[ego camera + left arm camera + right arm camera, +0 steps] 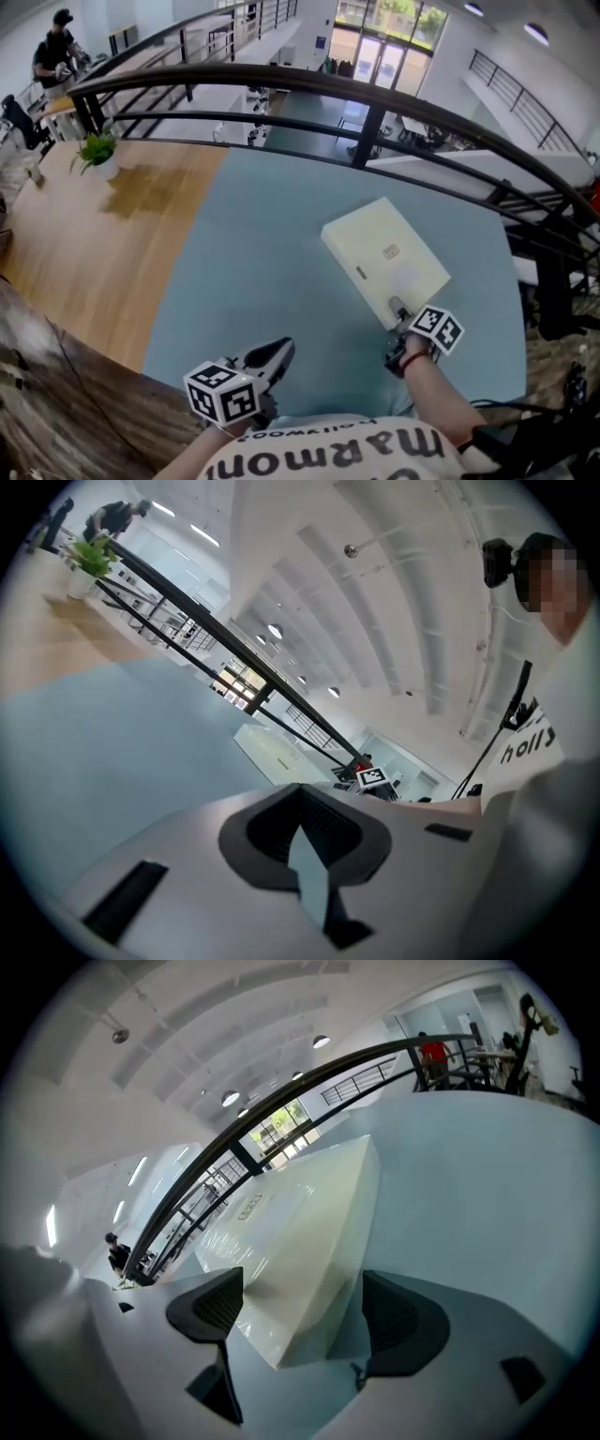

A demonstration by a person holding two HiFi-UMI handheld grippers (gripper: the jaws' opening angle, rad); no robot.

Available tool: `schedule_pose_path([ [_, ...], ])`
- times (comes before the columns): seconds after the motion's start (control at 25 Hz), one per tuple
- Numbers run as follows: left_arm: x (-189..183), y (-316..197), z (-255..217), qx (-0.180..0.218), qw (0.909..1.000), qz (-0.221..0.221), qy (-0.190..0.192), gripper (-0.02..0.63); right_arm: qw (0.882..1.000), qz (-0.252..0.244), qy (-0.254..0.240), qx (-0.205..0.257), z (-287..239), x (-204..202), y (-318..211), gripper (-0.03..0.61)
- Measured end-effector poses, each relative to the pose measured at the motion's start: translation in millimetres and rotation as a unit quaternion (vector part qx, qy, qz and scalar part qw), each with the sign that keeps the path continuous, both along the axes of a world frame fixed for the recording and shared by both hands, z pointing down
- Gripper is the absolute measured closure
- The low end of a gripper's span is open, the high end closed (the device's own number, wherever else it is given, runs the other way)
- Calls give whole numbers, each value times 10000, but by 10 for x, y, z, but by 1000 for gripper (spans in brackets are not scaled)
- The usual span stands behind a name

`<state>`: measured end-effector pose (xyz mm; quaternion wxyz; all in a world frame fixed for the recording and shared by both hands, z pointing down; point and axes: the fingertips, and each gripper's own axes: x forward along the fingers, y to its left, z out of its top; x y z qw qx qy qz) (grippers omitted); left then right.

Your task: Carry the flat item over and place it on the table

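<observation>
A flat cream box (384, 258) hangs above the teal floor (253, 272), held by its near corner. My right gripper (398, 311) is shut on that corner. In the right gripper view the box (300, 1222) fills the space between the two dark pads (220, 1302), tilted, with its broad face turned up and left; the gripper (300, 1312) grips it across its thin edge. My left gripper (277, 352) hangs low at the left, shut and holding nothing. In the left gripper view its jaws (305, 841) stand nearly together, and the box (272, 750) shows far off as a pale slab.
A curved black railing (375, 98) runs across ahead, with a lower level beyond it. A wooden floor (84, 234) lies to the left with a potted plant (97, 150). A person (54, 52) stands by desks at the far left. Dark cables and gear (562, 394) sit at the right.
</observation>
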<state>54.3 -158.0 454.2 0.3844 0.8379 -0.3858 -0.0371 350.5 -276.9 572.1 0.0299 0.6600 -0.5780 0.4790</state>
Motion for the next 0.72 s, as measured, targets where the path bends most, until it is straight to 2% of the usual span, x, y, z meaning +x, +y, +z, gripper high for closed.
schedule_pose_path([
  [0.2,69,178,-233,149,9987,-463,-160,612,9983,-103,-565,7,-102,131,110,174],
  [0.36,295,350,-271,186,9978,-616,-155,612,9956,-409,-790,297,-234,204,214,188],
  [0.4,396,399,-257,185,9979,-602,-170,612,9951,-435,-812,348,-253,262,265,230],
  [0.48,621,493,-227,193,9981,-542,-215,612,9948,-455,-852,314,-232,402,401,467],
  [0.72,1226,713,-148,180,9988,-377,-257,612,9831,-926,-1438,648,-259,652,768,503],
])
